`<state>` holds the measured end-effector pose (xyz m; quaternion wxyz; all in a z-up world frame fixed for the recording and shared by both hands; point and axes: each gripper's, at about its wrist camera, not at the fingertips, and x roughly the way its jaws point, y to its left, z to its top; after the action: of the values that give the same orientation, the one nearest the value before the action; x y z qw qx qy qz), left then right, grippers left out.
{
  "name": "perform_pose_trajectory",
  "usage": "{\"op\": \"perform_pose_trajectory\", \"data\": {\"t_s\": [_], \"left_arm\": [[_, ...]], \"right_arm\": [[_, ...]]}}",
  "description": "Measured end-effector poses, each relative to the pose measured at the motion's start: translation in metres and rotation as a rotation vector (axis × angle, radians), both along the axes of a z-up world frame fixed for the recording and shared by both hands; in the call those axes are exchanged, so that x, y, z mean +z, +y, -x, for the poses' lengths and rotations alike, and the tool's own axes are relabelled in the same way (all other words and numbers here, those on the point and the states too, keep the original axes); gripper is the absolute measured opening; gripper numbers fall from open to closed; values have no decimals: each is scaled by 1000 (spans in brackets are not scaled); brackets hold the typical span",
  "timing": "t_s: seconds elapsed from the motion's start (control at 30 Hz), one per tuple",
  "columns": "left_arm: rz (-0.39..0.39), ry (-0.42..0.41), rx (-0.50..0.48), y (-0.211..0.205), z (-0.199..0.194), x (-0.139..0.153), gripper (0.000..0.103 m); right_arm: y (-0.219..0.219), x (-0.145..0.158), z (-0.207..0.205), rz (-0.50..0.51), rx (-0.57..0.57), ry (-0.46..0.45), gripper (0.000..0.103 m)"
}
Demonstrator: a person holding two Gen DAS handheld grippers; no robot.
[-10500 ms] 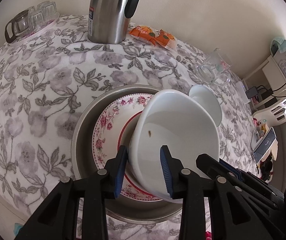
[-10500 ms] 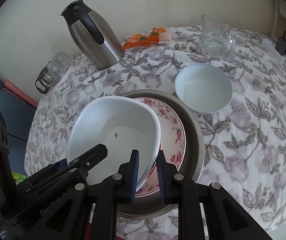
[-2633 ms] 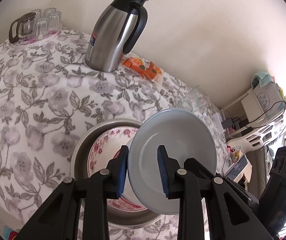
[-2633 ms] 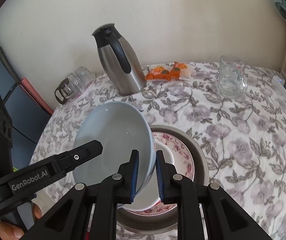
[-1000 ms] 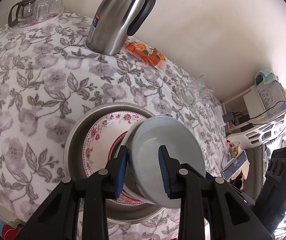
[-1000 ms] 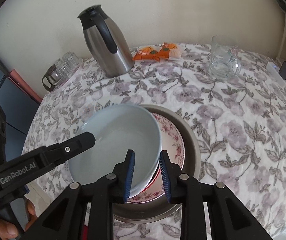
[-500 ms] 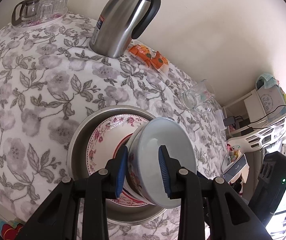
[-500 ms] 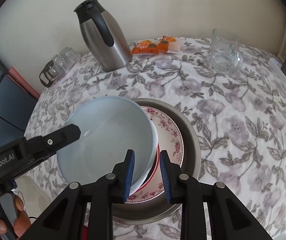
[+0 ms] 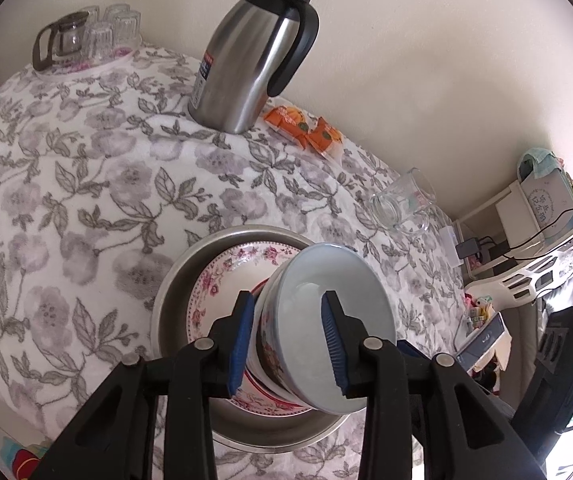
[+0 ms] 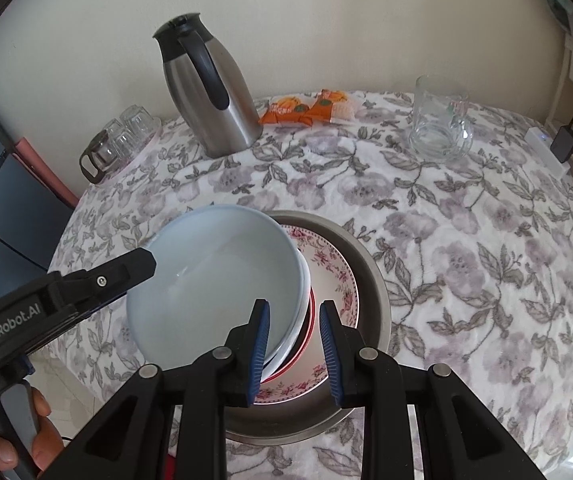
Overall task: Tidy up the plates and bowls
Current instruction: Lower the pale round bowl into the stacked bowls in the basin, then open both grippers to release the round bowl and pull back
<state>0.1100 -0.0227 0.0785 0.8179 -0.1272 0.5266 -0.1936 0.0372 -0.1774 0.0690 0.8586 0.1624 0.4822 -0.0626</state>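
A pale blue bowl point(image 9: 322, 300) point(image 10: 214, 280) sits nested on a stack of bowls. The stack stands on a floral plate point(image 9: 222, 276) point(image 10: 334, 280) inside a round metal pan point(image 9: 174, 280) point(image 10: 370, 280). My left gripper point(image 9: 288, 334) straddles the bowl's near rim. Its jaws are opening, and the pads stand off the wall. In the right wrist view one of its fingers point(image 10: 142, 260) reaches over the bowl's left rim. My right gripper point(image 10: 294, 338) straddles the opposite rim, open, with a gap on both sides of the stacked rims.
A steel thermos jug point(image 9: 250, 60) point(image 10: 210, 92) stands at the back by the wall, with orange snack packets point(image 9: 306, 132) beside it. A glass mug point(image 10: 440, 128) is at the far right. A glass teapot and tumblers point(image 9: 86, 40) are at the far left. The floral tablecloth edge runs close below the pan.
The pale blue bowl has come down from a tilt and settled level on the stack. The left jaws have spread wider; the right jaws let go of the rim earlier and stay apart.
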Motion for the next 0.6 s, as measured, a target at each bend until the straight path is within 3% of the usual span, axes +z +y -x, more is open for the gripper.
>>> {"op": "perform_pose_trajectory", "data": {"t_s": [0.33, 0.47, 0.53, 0.6], "left_arm": [[-96, -77, 58, 11, 14, 5, 65], [-104, -56, 87, 16, 12, 1, 66], [-106, -69, 103, 18, 12, 3, 79], [-117, -86, 117, 19, 14, 4, 83]], "right_arm": [[8, 10, 13, 30, 4, -48, 30], [9, 10, 14, 33, 6, -49, 31], [9, 10, 14, 35, 3, -49, 31], [8, 9, 15, 37, 0, -47, 31]]}}
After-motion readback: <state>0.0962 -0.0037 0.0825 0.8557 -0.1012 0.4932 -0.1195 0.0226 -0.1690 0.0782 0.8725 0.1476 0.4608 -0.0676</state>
